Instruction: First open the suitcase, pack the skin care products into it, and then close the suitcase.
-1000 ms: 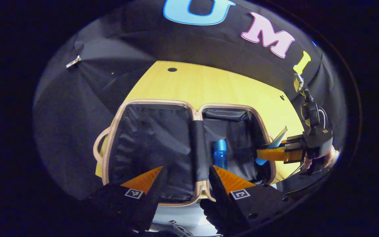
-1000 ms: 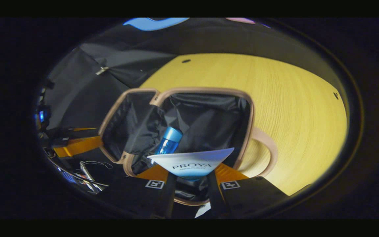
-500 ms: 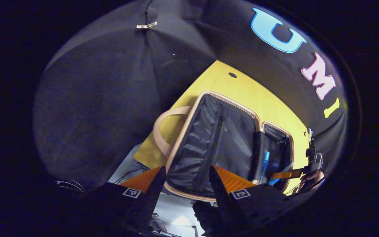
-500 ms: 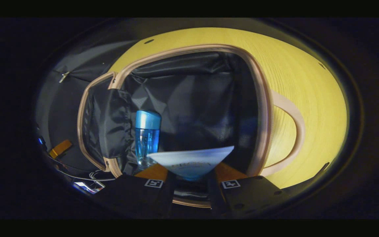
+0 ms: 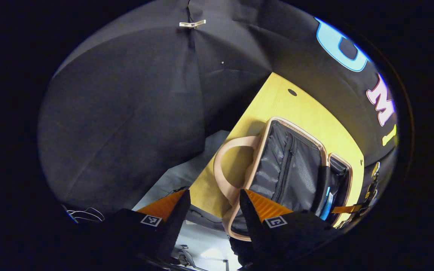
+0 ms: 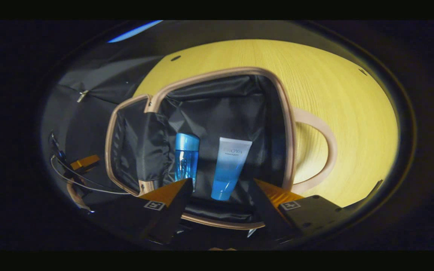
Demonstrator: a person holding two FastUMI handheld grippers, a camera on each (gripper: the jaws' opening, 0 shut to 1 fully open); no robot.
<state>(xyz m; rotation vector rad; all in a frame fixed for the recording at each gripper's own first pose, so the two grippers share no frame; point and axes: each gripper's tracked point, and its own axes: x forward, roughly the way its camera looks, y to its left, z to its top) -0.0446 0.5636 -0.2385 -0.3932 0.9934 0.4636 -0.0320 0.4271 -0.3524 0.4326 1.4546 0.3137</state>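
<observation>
Tube released into suitcase, right gripper spread

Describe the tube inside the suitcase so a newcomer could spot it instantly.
On the yellow table, the open suitcase has a black-lined half. Two products lie there: the tube is right of the blue bottle, flat and fading white to blue.

- Left gripper: two wedge-shaped fingers with ribbed inner faces, mounted on matte black blocks.
- Each block carries a small square black-and-white marker.
- Right gripper: the same build, with round screw holes in its black block.
</observation>
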